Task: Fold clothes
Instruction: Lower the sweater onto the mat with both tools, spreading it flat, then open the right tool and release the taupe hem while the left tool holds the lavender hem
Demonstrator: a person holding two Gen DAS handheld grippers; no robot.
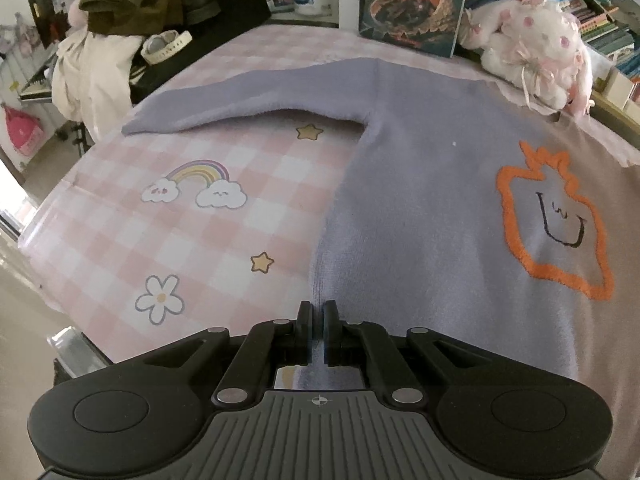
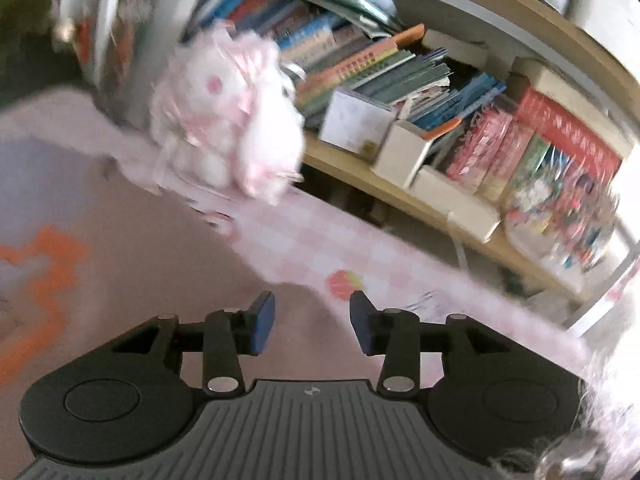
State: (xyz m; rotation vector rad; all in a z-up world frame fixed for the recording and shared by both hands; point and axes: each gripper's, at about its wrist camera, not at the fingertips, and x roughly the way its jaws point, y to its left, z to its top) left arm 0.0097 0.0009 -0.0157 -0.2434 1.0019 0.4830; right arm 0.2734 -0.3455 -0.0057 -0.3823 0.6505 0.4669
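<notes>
A lilac sweater (image 1: 420,184) with an orange outlined figure (image 1: 556,220) lies spread on the pink checked table cover (image 1: 168,240). One sleeve (image 1: 240,104) reaches out to the left at the far side. My left gripper (image 1: 318,312) is shut on the sweater's near left hem, a sliver of fabric pinched between its pads. In the blurred right wrist view, my right gripper (image 2: 312,316) stands open over the sweater's right part (image 2: 132,264), nothing between its blue pads (image 2: 264,320).
A white and pink plush toy (image 1: 532,48) (image 2: 232,128) sits at the table's far right. Behind it stand a picture book (image 1: 412,4) and bookshelves (image 2: 460,112). At the far left are piled clothes (image 1: 100,60), a white watch (image 1: 164,46) and a chair.
</notes>
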